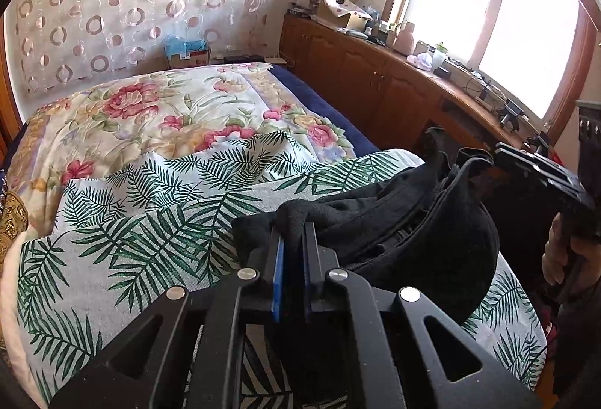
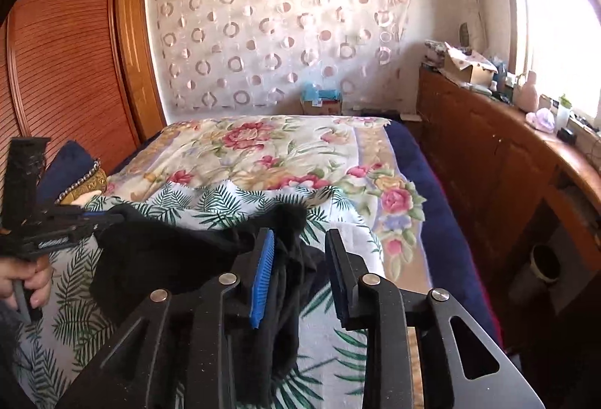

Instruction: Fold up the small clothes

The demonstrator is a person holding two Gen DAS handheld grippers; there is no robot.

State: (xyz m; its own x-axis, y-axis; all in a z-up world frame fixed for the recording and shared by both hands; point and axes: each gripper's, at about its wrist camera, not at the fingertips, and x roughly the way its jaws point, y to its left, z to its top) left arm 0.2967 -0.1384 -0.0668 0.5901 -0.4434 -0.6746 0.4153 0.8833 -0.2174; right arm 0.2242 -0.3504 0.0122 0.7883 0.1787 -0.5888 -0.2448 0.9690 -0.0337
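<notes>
Left wrist view, left claw (image 1: 295, 232) clenched on black garment (image 1: 432, 221) bunched over palm-print sheet (image 1: 150, 240) on bed, right claw (image 2: 300, 258) released, pads apart, garment lying loose between them.

Two matte black handheld grippers, same build.
Left gripper (image 1: 295, 240) and right gripper (image 2: 300, 258) each had slotted black linkage arms, four silver pivot pins and blue ribbed pads (image 2: 261, 281); bare hand (image 2: 32, 283) at 9 o'clock.
</notes>
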